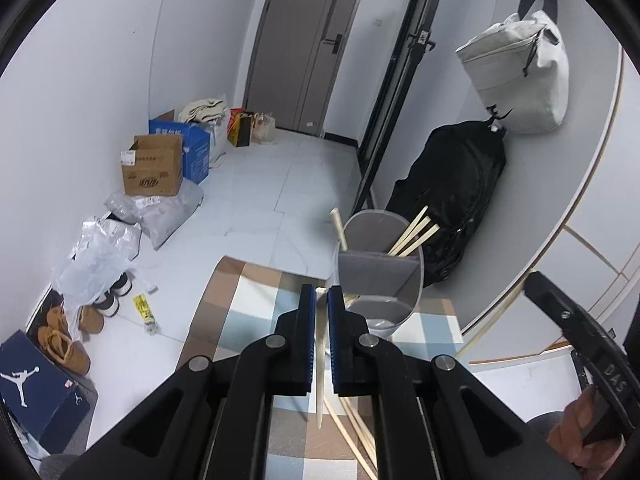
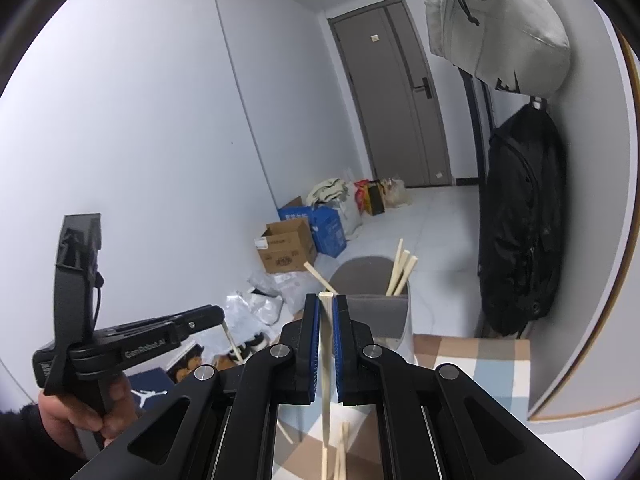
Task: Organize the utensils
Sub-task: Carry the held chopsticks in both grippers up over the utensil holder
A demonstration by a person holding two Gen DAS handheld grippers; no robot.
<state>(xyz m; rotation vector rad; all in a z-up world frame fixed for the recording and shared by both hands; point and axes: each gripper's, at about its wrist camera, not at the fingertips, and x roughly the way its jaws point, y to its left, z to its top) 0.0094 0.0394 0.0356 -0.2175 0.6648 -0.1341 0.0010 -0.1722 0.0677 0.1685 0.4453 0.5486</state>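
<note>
Both grippers are clenched on chopsticks. In the left wrist view, the left gripper (image 1: 321, 300) sits low at centre frame, its blue-lined fingers (image 1: 307, 336) pinching a pale chopstick (image 1: 320, 360) that runs nearly straight down the picture, its tapered tip hanging below the fingers. In the right wrist view, the right gripper (image 2: 328, 308) likewise grips its own chopstick (image 2: 326, 360), whose blunt end pokes just above the fingers while the rest drops toward the bottom edge.

Just beyond each gripper stands a grey holder (image 1: 380, 276) with a divider across its mouth — right of centre in the left view, centre in the right. Several chopsticks lean in its right compartment (image 1: 412, 234), and one single stick (image 1: 338, 226) tilts out of the left side. More loose chopsticks (image 1: 352, 432) lie on the checked cloth (image 1: 248, 300) under the left gripper, near the bottom of the frame.

A hand (image 2: 80, 412) holding the left gripper's handle appears at lower left in the right view. Cardboard boxes (image 1: 154, 168) and plastic bags sit on the floor at left — a black backpack (image 1: 452, 196) hangs against the wall at right, a pale bag (image 1: 516, 72) above it.
</note>
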